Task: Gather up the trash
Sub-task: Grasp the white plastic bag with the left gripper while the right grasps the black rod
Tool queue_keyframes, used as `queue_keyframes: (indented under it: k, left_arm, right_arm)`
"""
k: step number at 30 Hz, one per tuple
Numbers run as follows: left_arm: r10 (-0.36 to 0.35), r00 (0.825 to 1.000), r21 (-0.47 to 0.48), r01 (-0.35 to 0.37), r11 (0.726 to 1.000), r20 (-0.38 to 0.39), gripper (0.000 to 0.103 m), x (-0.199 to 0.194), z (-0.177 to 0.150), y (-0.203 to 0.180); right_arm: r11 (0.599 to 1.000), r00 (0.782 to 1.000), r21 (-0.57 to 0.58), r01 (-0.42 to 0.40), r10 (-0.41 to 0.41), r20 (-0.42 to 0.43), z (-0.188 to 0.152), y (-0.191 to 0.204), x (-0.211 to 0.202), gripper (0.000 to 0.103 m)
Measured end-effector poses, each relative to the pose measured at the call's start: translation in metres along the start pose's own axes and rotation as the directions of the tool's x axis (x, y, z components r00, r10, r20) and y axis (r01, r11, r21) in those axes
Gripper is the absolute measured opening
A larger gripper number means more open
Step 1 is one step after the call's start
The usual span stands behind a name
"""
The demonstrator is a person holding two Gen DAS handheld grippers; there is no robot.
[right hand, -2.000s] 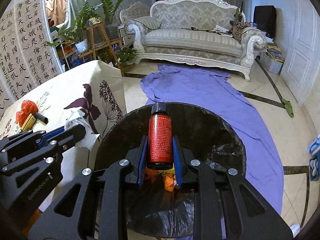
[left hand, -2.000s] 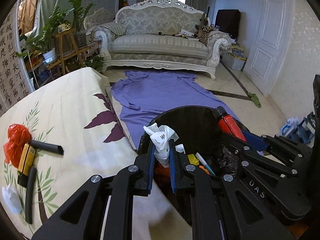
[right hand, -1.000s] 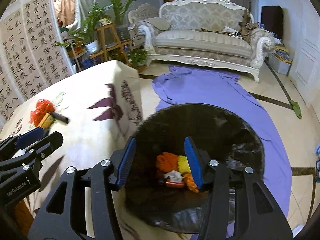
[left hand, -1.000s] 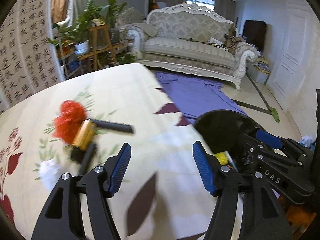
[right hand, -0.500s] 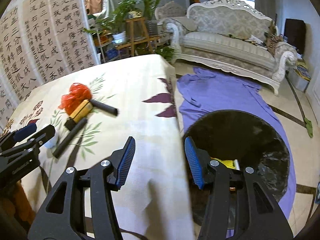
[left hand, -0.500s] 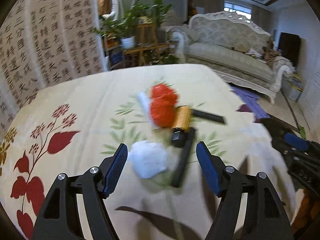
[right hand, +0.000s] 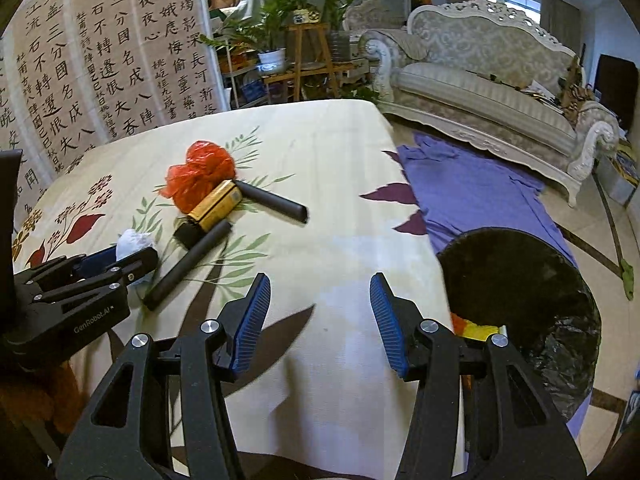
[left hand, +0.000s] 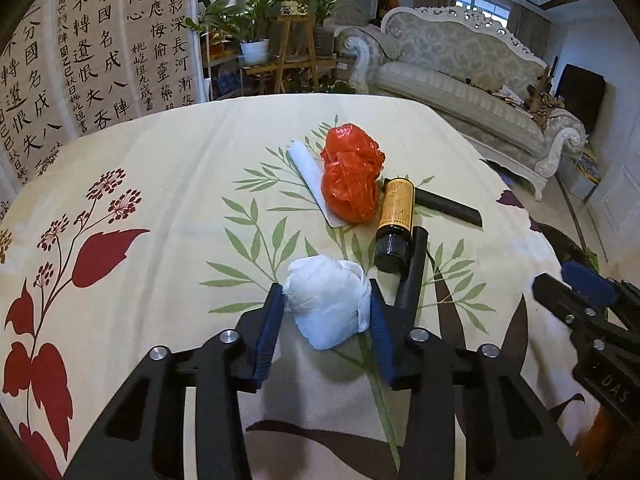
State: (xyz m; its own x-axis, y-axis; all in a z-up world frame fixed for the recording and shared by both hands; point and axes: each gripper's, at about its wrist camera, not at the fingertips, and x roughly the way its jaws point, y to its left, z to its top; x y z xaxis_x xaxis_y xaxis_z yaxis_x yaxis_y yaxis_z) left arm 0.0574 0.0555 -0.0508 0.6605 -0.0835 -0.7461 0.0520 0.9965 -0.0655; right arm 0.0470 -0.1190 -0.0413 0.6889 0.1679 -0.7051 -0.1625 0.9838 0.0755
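Note:
A white crumpled paper ball (left hand: 326, 306) lies on the floral tablecloth (left hand: 160, 184) between the open fingers of my left gripper (left hand: 326, 312), which touch or nearly touch its sides. Beyond it lie a brown bottle with a black cap (left hand: 394, 220), two black tubes (left hand: 412, 270) (left hand: 448, 202), an orange plastic bag (left hand: 350, 174) and a white card (left hand: 310, 176). My right gripper (right hand: 320, 316) is open and empty above the table's near right part. The black-lined trash bin (right hand: 520, 276) stands on the floor to its right, holding orange and yellow trash.
A purple cloth (right hand: 472, 184) lies on the floor past the bin. A pale sofa (right hand: 488, 80) stands at the back right, a plant stand (right hand: 308, 64) and calligraphy screens (right hand: 100, 72) behind the table. The table edge runs beside the bin.
Both grippers let go of their trash over the bin, opened and swung left to the table. My left gripper has come down around the white paper ball.

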Motion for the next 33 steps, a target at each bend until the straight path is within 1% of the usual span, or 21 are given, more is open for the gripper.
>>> queue_keyframes:
  k: [2, 7, 13, 17, 22, 25, 28, 30, 32, 33]
  left_arm:
    - [-0.006, 1.0, 0.005, 0.006, 1.0, 0.004, 0.036, -0.002, -0.001, 0.001]
    - [-0.004, 1.0, -0.007, 0.004, 1.0, 0.018, 0.036, -0.009, -0.003, 0.012]
    - [0.041, 0.998, -0.029, -0.04, 0.999, 0.036, 0.036, -0.019, -0.003, 0.035]
    - [0.088, 0.995, -0.049, -0.086, 0.995, 0.039, 0.036, -0.022, -0.007, 0.056]
    - [0.114, 0.993, -0.083, -0.111, 0.99, 0.03, 0.036, -0.02, -0.007, 0.074]
    - [0.121, 0.992, -0.081, -0.118, 0.99, 0.026, 0.036, -0.017, -0.01, 0.073]
    - [0.126, 0.992, -0.07, -0.124, 0.99, 0.024, 0.036, -0.014, -0.009, 0.072]
    - [0.122, 0.992, -0.075, -0.12, 0.99, 0.024, 0.036, -0.013, -0.009, 0.074]
    - [0.119, 0.993, -0.078, -0.117, 0.99, 0.026, 0.036, -0.013, -0.009, 0.074]
    - [0.118, 0.993, -0.078, -0.116, 0.99, 0.027, 0.036, -0.014, -0.01, 0.075]
  right_arm:
    - [1.0, 1.0, -0.01, -0.007, 0.007, -0.004, 0.001, 0.006, 0.002, 0.051]
    - [0.999, 0.999, -0.023, -0.029, 0.029, -0.015, 0.004, 0.019, 0.005, 0.051]
    - [0.996, 0.997, -0.046, -0.071, 0.069, -0.037, 0.007, 0.045, 0.014, 0.051]
    - [0.994, 0.994, -0.062, -0.093, 0.09, -0.059, 0.012, 0.063, 0.024, 0.051]
    - [0.992, 0.993, -0.093, -0.091, 0.083, -0.083, 0.016, 0.083, 0.037, 0.051]
    - [0.991, 0.993, -0.113, -0.071, 0.059, -0.107, 0.016, 0.089, 0.047, 0.051]
    - [0.987, 0.994, -0.156, -0.044, 0.028, -0.105, 0.014, 0.094, 0.048, 0.05]
    - [0.987, 0.994, -0.157, -0.047, 0.031, -0.104, 0.013, 0.093, 0.047, 0.048]
    - [0.986, 0.995, -0.163, -0.047, 0.031, -0.098, 0.011, 0.091, 0.046, 0.041]
    - [0.985, 0.995, -0.164, -0.046, 0.03, -0.095, 0.009, 0.09, 0.044, 0.039]
